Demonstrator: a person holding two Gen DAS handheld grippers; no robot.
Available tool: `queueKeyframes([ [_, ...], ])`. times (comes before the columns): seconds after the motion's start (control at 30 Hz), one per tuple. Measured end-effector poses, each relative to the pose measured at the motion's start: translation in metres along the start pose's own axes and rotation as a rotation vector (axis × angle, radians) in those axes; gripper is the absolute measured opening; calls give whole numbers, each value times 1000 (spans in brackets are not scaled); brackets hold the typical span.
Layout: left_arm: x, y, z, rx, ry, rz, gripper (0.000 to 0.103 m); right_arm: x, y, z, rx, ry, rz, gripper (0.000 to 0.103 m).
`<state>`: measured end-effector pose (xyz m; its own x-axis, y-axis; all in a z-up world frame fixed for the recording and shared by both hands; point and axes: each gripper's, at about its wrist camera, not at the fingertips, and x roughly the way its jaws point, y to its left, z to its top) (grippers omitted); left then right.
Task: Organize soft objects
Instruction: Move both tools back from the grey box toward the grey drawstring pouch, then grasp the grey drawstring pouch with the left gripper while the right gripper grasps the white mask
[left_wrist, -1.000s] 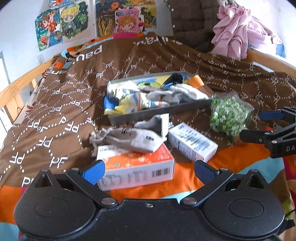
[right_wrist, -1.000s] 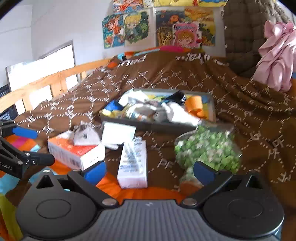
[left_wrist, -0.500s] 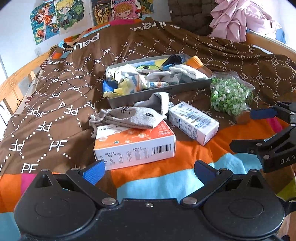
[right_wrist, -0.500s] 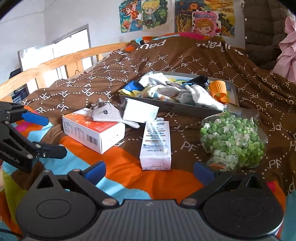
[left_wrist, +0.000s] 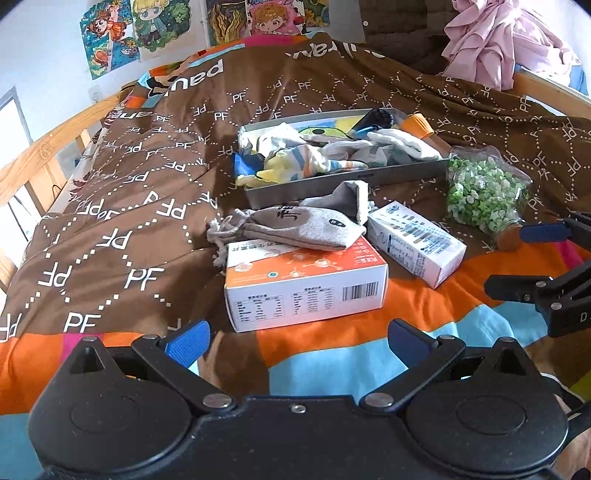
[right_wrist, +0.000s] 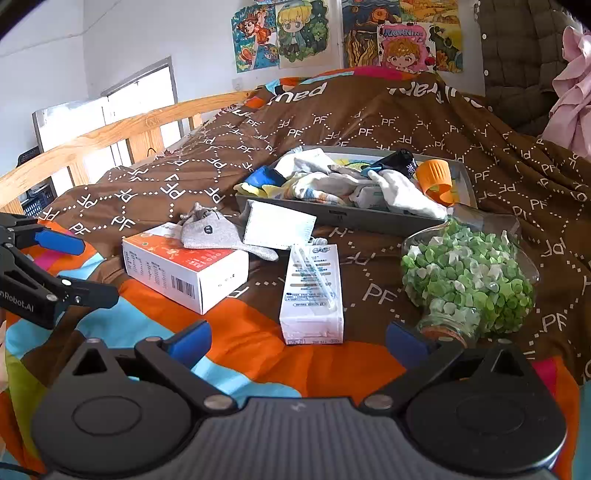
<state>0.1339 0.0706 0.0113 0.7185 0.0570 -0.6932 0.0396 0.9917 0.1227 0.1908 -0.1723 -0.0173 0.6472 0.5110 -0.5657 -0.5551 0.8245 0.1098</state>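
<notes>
A grey sock (left_wrist: 303, 227) lies draped over an orange-and-white box (left_wrist: 306, 291) on the bed; it also shows in the right wrist view (right_wrist: 218, 232). Behind it a grey tray (left_wrist: 347, 182) holds several socks and soft items (right_wrist: 343, 184). A folded white-grey cloth (right_wrist: 280, 225) leans against the tray front. My left gripper (left_wrist: 299, 338) is open and empty, just short of the box. My right gripper (right_wrist: 297, 339) is open and empty, in front of a white carton (right_wrist: 312, 291).
A glass jar of green paper stars (right_wrist: 469, 273) lies on its side right of the carton. An orange cup (right_wrist: 437, 181) sits in the tray. A wooden bed rail (right_wrist: 110, 136) runs along the left. Pink clothes (left_wrist: 495, 44) are heaped at the back right.
Both grippers have pulled back toward the near edge of the bed, so the box, carton and jar sit farther away. Both stay open and empty.
</notes>
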Motion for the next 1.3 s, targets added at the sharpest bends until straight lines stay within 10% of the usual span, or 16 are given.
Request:
queueKeyframes([
  [1.3,35,67,60,-12,-124,15,102,79,0,41,129,-196,50,103],
])
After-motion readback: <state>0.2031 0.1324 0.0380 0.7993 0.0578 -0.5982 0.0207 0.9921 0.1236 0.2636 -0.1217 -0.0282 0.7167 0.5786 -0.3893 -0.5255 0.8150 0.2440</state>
